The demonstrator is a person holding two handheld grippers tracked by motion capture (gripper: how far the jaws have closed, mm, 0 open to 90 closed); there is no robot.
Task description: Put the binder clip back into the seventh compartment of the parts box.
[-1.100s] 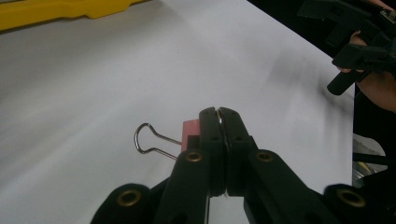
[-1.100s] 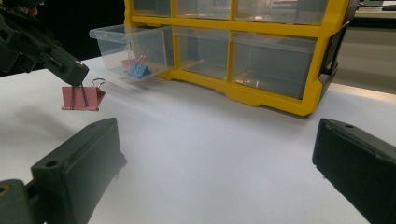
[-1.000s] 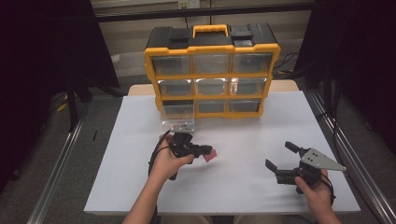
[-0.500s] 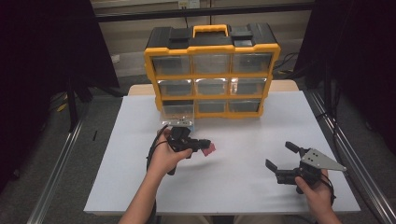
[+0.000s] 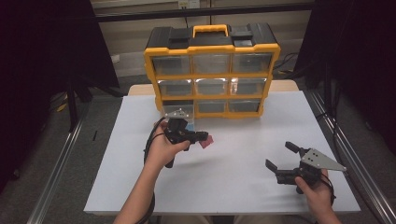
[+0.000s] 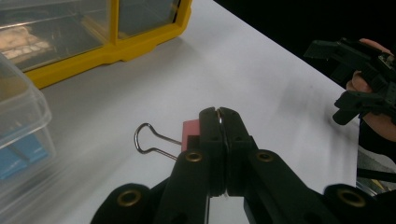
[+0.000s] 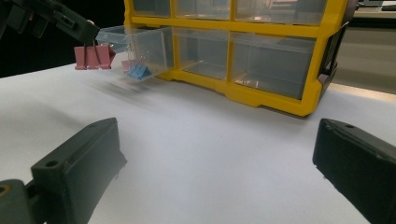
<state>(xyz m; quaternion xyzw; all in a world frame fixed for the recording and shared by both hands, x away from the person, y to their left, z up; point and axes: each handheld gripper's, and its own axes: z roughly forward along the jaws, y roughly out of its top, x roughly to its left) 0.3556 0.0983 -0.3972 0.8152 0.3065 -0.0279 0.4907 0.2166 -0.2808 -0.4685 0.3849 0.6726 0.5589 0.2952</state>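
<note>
The pink binder clip [image 6: 190, 134] hung clear of the tabletop, near its far-left part, pinched by one wire handle in the clenched left gripper [image 6: 218, 116]. Just beyond stood the pulled-out clear drawer [image 5: 180, 113] of the yellow organiser [image 5: 212, 70]. The carry looked under way; next, probably releasing it above that drawer. The right gripper [image 5: 280, 156] rested spread wide, holding nothing, near the tabletop's front-right corner.

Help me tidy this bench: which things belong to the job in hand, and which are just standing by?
In the job:
- left claw, shut on the pink binder clip
- pulled-out clear drawer with a blue clip inside

Standing by:
- right claw, open
- yellow organiser
- white table
</note>
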